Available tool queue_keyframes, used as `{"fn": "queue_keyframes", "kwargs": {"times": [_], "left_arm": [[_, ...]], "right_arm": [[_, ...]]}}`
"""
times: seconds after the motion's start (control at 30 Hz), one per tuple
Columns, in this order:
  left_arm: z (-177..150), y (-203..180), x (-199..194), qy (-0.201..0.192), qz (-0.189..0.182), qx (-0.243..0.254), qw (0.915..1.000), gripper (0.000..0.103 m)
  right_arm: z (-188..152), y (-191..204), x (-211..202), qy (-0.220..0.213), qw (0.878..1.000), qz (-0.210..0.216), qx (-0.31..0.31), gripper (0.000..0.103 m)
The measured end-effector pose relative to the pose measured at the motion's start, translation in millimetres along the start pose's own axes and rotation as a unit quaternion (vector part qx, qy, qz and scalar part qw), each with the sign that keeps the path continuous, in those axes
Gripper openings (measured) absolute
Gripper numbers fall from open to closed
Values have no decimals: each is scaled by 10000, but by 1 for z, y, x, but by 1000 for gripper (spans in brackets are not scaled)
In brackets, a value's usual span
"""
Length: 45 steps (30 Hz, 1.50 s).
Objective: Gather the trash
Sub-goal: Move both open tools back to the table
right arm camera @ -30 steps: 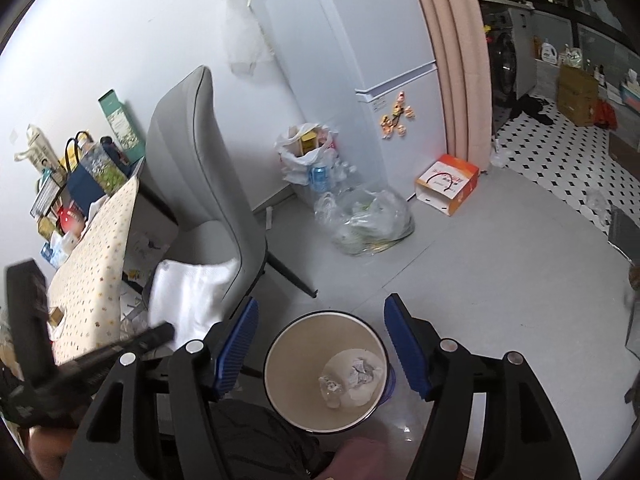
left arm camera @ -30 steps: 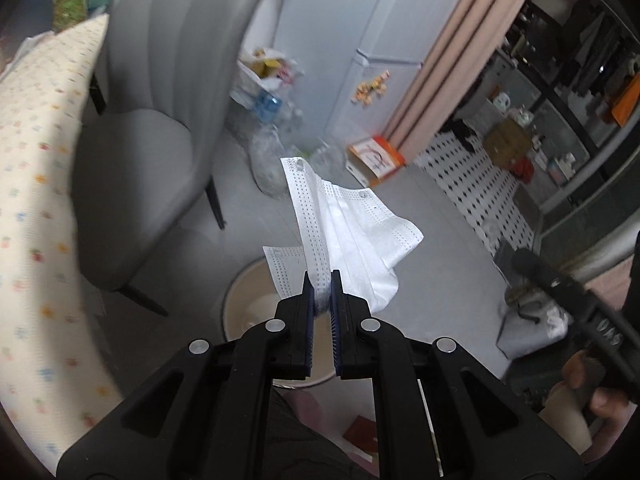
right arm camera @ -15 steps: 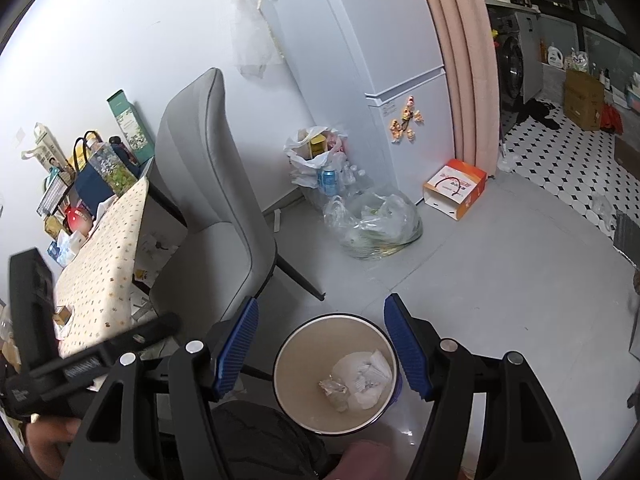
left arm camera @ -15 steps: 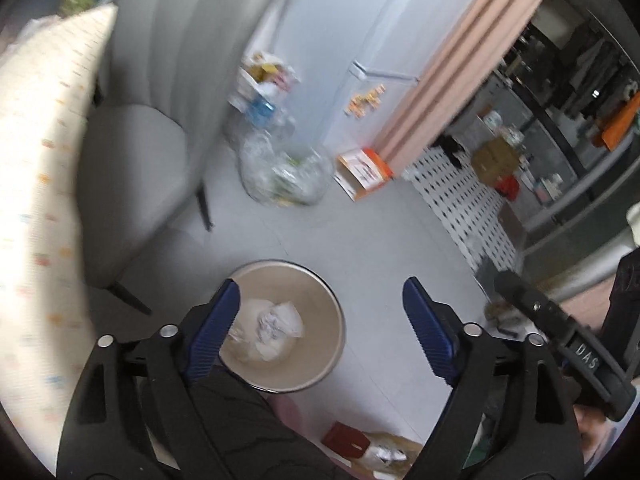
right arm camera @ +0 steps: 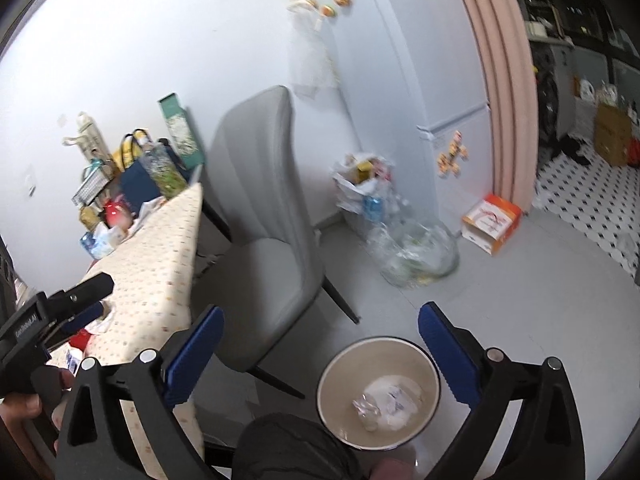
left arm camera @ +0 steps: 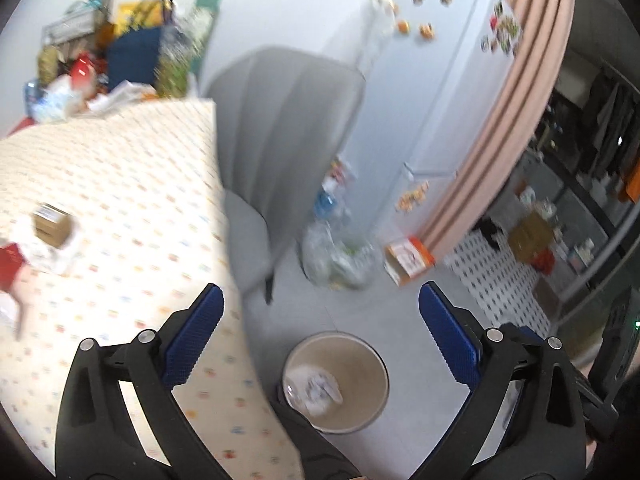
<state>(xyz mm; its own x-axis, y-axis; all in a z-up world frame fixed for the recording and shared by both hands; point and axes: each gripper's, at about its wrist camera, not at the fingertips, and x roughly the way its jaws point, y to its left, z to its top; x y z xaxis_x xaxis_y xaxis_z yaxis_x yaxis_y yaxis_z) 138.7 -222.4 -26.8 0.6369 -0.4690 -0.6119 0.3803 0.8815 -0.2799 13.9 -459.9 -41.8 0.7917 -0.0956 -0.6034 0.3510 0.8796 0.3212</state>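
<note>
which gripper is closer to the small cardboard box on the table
Left. The left gripper is open above the tablecloth's edge, with the small cardboard box ahead to its left. The right gripper is open above the trash bin on the floor, off the table.

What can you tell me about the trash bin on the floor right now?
The trash bin is a round, open-topped bucket with a beige inside and a thin dark rim, standing upright on the grey floor beside the grey chair, near the table's edge. No lid shows. White crumpled tissue and a shiny clear wrapper lie at its bottom; it is mostly empty. Neither gripper touches it.
</note>
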Motion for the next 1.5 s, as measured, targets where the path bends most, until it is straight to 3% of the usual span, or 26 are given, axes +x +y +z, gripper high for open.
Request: {"fn": "queue_keyframes", "kwargs": {"times": [0.27, 0.63, 1.0, 1.23, 1.5], "left_arm": [[3, 40, -51, -600, 154, -401, 9973, 97], [-13, 112, -115, -1321, 751, -1008, 9832, 97], [-42, 178, -155, -1380, 1083, -1307, 9758, 97], [-64, 230, -168, -1255, 1358, -1765, 9668, 97], [-79, 274, -178, -1162, 1627, -2076, 9576, 97]], "right_arm": [[0, 51, -11, -158, 9988, 238, -407, 95], [-17, 124, -13, -51, 9927, 770, -927, 95], [-35, 196, -12, 108, 9810, 1226, -1497, 95], [-46, 233, -4, 307, 9738, 1380, -1784, 95], [-61, 277, 13, 676, 9599, 1706, -2119, 85]]}}
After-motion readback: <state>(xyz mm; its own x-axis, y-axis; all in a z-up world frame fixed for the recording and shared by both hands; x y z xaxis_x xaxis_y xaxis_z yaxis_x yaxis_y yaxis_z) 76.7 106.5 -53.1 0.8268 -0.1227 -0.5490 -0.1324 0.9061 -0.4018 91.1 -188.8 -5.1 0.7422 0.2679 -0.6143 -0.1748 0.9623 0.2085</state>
